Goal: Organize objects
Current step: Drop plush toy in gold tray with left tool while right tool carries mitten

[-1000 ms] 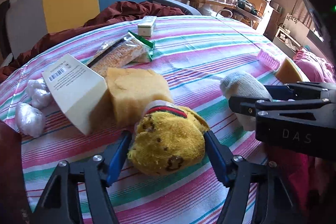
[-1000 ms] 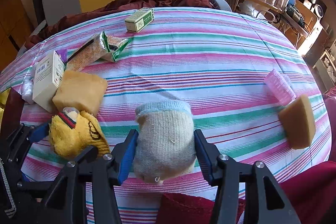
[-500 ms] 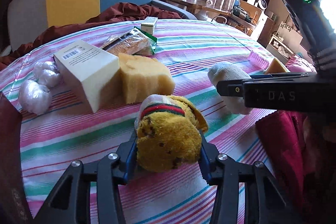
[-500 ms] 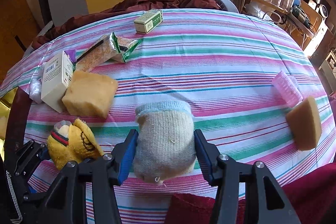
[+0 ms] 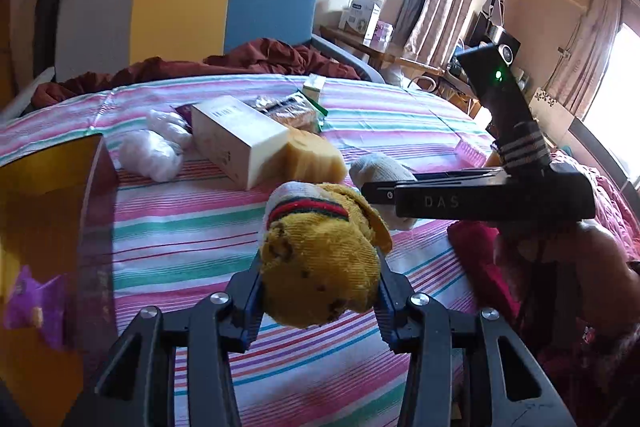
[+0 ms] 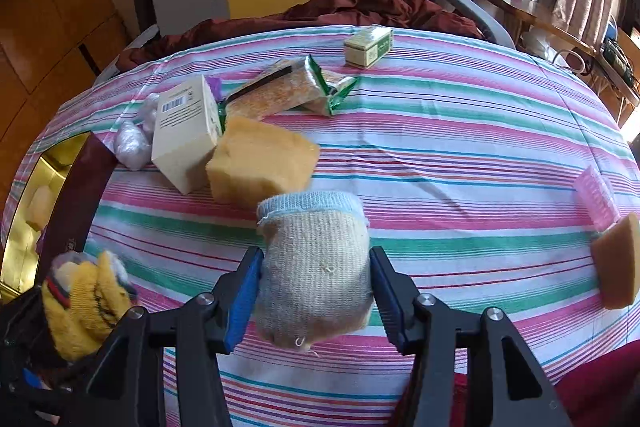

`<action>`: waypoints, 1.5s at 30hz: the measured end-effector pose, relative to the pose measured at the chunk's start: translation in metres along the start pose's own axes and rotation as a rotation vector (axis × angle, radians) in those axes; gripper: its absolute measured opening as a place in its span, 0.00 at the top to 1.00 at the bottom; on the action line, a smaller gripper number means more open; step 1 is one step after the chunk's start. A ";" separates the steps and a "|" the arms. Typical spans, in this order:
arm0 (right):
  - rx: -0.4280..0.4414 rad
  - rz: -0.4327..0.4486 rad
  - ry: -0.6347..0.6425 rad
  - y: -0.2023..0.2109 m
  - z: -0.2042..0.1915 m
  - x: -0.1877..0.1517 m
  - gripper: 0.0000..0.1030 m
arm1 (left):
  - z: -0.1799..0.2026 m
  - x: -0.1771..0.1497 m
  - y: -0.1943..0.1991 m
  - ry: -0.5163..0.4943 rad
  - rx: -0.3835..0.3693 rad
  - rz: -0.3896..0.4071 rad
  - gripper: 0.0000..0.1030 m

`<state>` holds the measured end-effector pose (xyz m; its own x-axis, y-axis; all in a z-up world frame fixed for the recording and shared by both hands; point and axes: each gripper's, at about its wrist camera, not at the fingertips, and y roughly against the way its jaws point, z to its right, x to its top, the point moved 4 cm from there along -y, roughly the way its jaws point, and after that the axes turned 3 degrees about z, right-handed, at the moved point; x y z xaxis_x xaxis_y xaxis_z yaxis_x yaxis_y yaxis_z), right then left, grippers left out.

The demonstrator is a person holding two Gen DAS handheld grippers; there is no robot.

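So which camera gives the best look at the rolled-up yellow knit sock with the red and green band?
The left wrist view: the rolled-up yellow knit sock sits centred and sharp, clamped in the left hand-held gripper. The right wrist view shows it only blurred and partly hidden at the lower left edge.

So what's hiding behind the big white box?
Behind the white box you can see crinkly plastic-wrapped lumps and a bit of something purple. The rest of the purple thing is covered.

The rolled yellow knitted sock [image 5: 320, 267] at lower centre looks coarse and fuzzy; the rolled beige ribbed-knit sock [image 6: 314, 275] looks matt, the striped woven cotton tablecloth [image 6: 460, 131] smooth, the pale yellow foam sponge block [image 6: 260, 163] porous.
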<state>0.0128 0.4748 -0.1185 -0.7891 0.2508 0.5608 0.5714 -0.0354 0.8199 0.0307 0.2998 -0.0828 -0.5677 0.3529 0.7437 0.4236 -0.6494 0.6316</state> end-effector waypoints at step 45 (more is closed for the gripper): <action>0.312 0.188 0.278 0.070 -0.161 -0.005 0.48 | -0.237 -0.073 0.134 0.502 0.632 0.002 0.12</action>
<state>0.0209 0.3148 -0.0452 -0.6717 -0.0026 0.7408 0.7172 0.2482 0.6512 -0.0383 0.0279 -0.1045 -0.7520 -0.0898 0.6530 0.6591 -0.0931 0.7462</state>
